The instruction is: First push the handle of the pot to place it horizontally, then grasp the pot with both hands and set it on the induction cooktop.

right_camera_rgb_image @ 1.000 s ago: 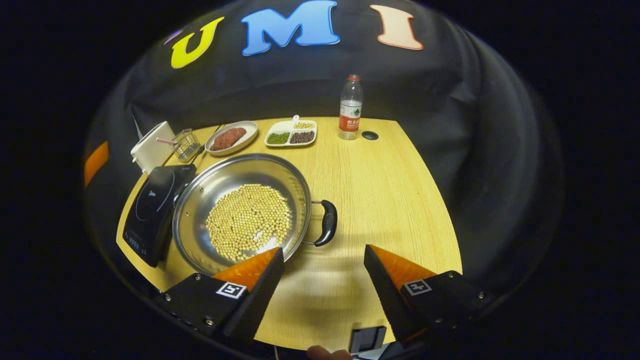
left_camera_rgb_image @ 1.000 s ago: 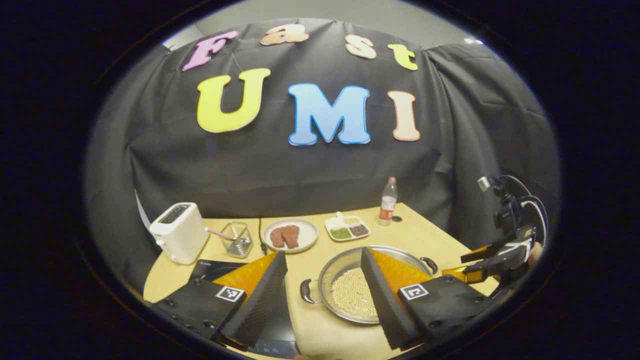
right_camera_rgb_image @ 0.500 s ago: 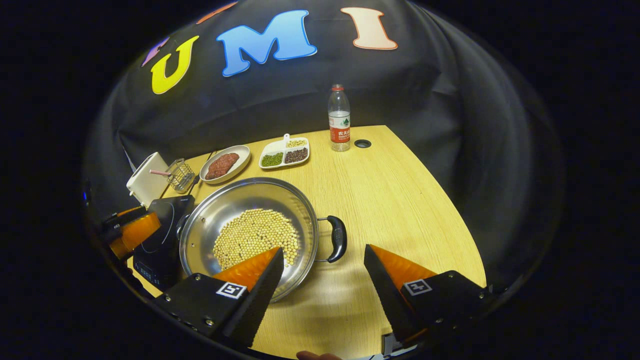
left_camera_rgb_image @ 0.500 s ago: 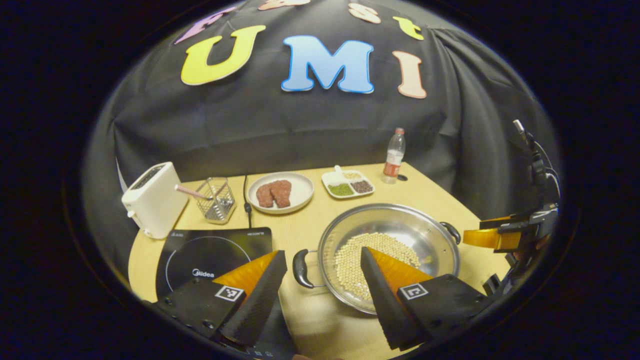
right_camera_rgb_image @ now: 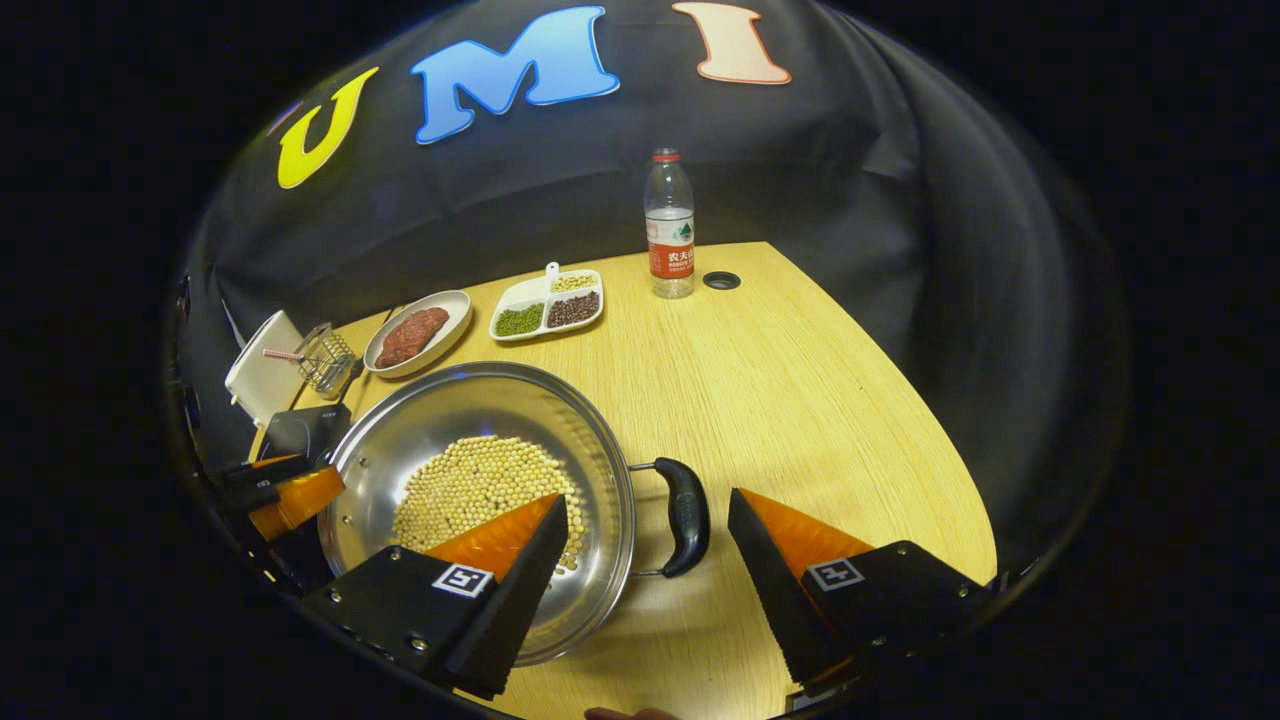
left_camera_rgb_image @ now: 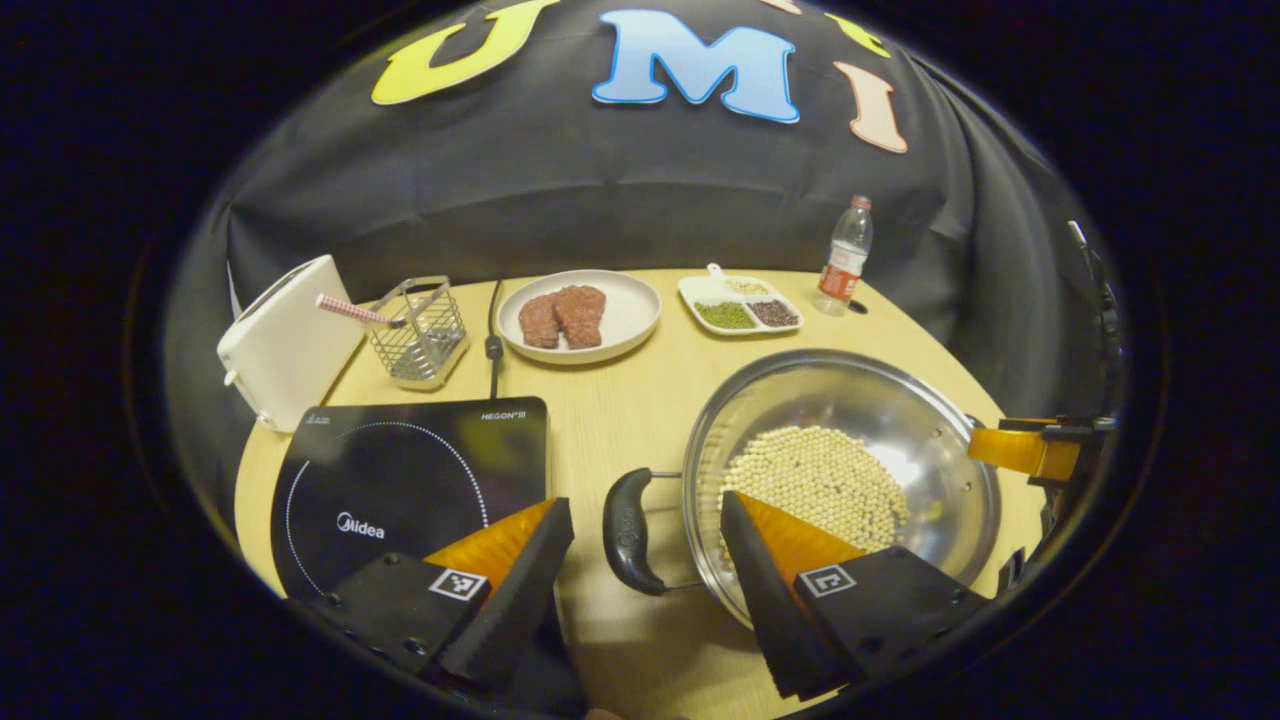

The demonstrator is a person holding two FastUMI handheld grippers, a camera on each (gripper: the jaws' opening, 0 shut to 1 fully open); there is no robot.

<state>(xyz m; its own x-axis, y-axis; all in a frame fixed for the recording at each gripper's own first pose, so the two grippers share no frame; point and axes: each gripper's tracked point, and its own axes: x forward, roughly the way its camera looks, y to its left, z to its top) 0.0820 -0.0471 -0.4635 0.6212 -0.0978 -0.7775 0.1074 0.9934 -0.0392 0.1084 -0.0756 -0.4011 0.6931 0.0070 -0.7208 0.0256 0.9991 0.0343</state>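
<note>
Handles decided the coming grasp. Nearest in the left gripper view, the left gripper (left_camera_rgb_image: 645, 575) stood released, fingers spread, and the pot's left handle (left_camera_rgb_image: 627, 530) lay just ahead in the gap between them, untouched. In the right gripper view the right gripper (right_camera_rgb_image: 648, 570) was likewise released, with the right handle (right_camera_rgb_image: 686, 516) just ahead between its fingers. The pot (left_camera_rgb_image: 880, 400), steel and holding pale beans (left_camera_rgb_image: 815, 482), rested on the table (right_camera_rgb_image: 800, 400), its handle-to-handle axis running left to right, so each gripper was nearest its own handle. Left of the pot sat the induction cooktop (left_camera_rgb_image: 400, 480), bare. By my judgement, both needed only a short advance before closing.
</note>
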